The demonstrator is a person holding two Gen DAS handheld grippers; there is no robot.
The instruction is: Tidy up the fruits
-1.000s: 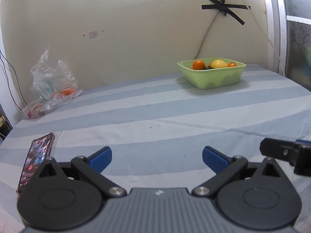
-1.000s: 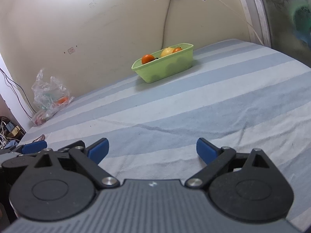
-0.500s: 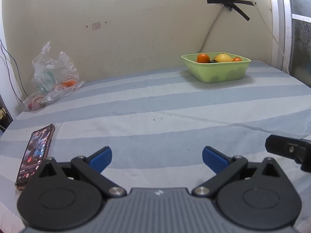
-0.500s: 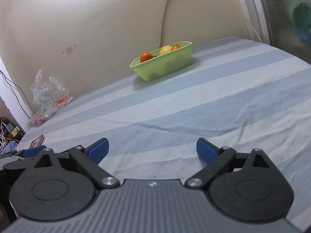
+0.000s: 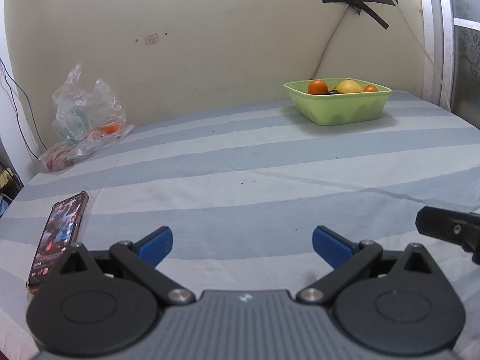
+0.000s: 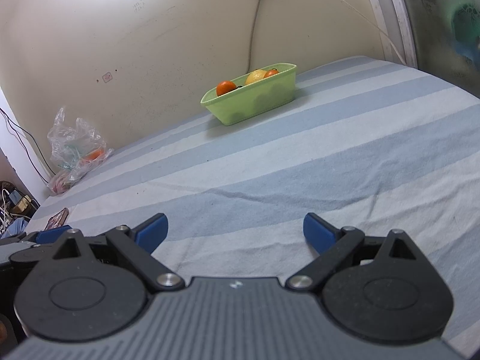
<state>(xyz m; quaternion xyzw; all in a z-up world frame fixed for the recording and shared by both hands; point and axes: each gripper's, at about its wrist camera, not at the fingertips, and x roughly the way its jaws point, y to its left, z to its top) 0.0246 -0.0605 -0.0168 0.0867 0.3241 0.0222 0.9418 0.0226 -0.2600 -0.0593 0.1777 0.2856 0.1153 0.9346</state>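
in the left wrist view the left gripper [image 5: 242,240] hangs low over a striped blue and white cloth [image 5: 270,180], its blue-tipped fingers [image 5: 156,244] spread wide with nothing between them. a green plastic basket [image 5: 337,102] sits far ahead and to the right, close to the cream wall [image 5: 210,45], and it holds an orange [image 5: 318,87], a yellow lemon-like fruit [image 5: 348,86], a smaller orange fruit [image 5: 370,88] at the right and a small dark fruit [image 5: 333,91] between the first two. a smartphone [image 5: 58,237] with a lit screen lies flat on the cloth just left of the gripper's left finger. a crumpled clear plastic bag [image 5: 87,117] with something orange inside rests at the far left against the wall. crossed strips of black tape [image 5: 358,3] hold a cable to the wall above the basket. part of the right gripper [image 5: 450,229] shows as a black piece at the right edge. in the right wrist view the right gripper [image 6: 235,231] is also spread wide and empty above the same cloth [image 6: 300,165]. the basket [image 6: 255,99] stands well ahead, slightly left of centre, with the orange [image 6: 226,87], the yellow fruit [image 6: 255,76] and the smaller orange fruit [image 6: 271,73] showing over its rim. the plastic bag [image 6: 76,147] lies far left by the wall, and a blue fingertip of the left gripper [image 6: 52,234] peeks in at the lower left, with the phone [image 6: 57,218] just behind it.
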